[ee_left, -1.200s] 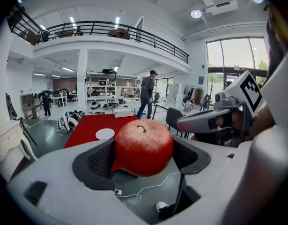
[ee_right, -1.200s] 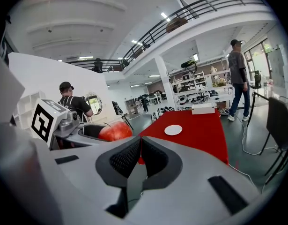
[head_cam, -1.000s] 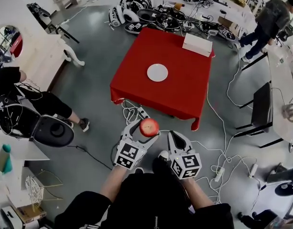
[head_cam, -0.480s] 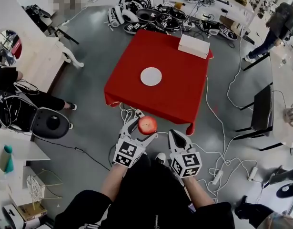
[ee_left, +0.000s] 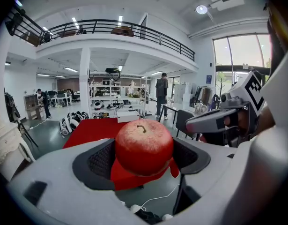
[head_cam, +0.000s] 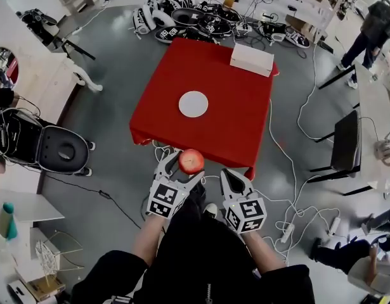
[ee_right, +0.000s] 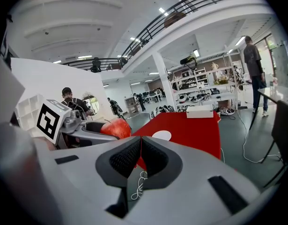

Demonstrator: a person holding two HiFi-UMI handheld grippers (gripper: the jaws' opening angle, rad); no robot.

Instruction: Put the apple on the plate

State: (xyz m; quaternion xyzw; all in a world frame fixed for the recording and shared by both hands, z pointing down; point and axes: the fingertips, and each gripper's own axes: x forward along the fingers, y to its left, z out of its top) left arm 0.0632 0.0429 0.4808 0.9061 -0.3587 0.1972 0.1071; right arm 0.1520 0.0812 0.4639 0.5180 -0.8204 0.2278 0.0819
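Both grippers have drawn nearer to the red desk [head_cam: 239,119] over the past second, and its near edge now lies just ahead of them. The left gripper [head_cam: 186,166] carries the red apple [head_cam: 191,161], stem up, clamped between its fingers [ee_left: 98,161] at the desk's near edge. The white plate [head_cam: 193,104] lies near the desk's middle, well apart from the apple, and a white box [head_cam: 252,59] sits at the far side. The right gripper [head_cam: 231,176], beside the left, holds nothing, its fingers [ee_right: 126,158] pressed together.
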